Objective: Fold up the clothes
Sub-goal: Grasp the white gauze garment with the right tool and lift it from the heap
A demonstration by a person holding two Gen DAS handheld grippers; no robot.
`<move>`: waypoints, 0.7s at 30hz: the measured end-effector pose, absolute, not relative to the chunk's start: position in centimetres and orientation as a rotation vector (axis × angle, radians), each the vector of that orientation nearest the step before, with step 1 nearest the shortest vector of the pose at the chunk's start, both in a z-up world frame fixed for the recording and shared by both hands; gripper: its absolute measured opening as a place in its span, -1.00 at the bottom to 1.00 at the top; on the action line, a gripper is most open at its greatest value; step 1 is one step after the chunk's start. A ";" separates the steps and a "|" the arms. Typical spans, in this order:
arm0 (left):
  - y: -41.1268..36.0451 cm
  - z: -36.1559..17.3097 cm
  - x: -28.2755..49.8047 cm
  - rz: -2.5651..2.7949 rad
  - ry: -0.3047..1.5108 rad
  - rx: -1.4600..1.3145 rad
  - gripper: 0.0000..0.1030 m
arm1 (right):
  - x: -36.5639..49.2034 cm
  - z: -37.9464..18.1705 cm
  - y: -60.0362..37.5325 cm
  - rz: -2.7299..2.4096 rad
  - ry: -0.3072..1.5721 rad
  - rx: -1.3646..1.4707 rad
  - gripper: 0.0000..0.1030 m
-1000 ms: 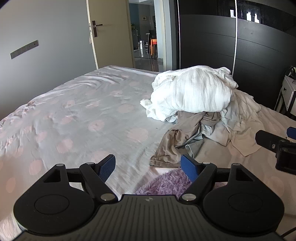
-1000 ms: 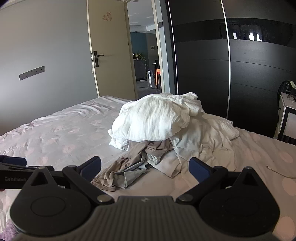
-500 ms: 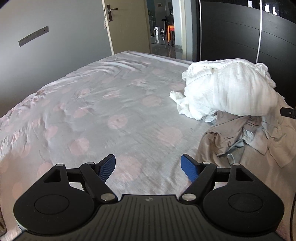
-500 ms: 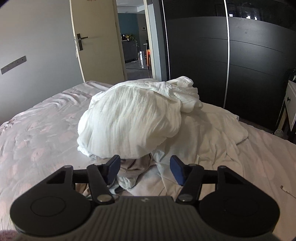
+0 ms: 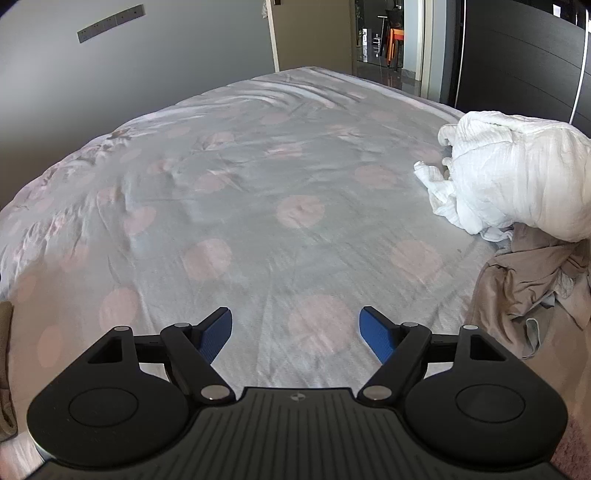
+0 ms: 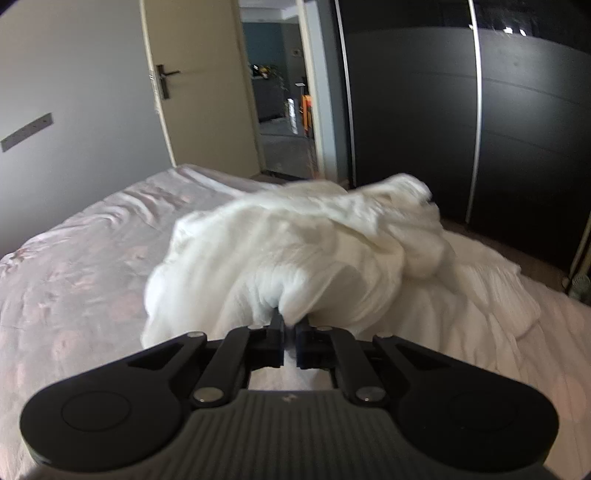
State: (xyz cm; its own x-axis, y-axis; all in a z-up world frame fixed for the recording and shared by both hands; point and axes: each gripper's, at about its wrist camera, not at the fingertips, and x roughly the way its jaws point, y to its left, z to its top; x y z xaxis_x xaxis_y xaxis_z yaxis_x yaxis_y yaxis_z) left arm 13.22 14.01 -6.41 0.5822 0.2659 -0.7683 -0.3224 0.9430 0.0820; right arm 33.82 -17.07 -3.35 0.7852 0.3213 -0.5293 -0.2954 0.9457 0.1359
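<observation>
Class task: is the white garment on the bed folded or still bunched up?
Bunched up. The white garment lies in a rumpled heap, with the right claw pinching its near edge.

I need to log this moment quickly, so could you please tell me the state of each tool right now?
Left tool: open, holding nothing, over the bedsheet.
Right tool: closed on the white garment.

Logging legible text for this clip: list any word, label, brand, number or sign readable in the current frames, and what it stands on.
No text reads in either view.
Left gripper: a small round emblem on its body, no letters.
Right gripper: a small embossed mark on its body, too blurred to read.
Grey wall plate: no legible marking.
White garment and polka-dot bedsheet: no labels or tags visible.
</observation>
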 end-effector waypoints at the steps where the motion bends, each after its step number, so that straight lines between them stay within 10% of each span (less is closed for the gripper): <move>1: 14.3 -6.3 13.0 0.353 0.884 -0.072 0.46 | 33.3 -2.4 -16.3 0.377 0.561 0.051 -0.89; 21: 22.6 -0.4 -3.7 0.621 0.802 -0.077 0.37 | 5.9 3.1 7.6 1.346 0.580 -0.071 -0.92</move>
State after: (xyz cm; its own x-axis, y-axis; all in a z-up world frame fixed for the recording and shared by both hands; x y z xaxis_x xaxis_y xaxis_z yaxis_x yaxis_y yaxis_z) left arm -3.68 22.60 -0.45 0.5286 0.4912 -0.6923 -0.5479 0.8204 0.1637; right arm 5.89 7.57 3.11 0.1057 0.8953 -0.4328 -0.9294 0.2437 0.2771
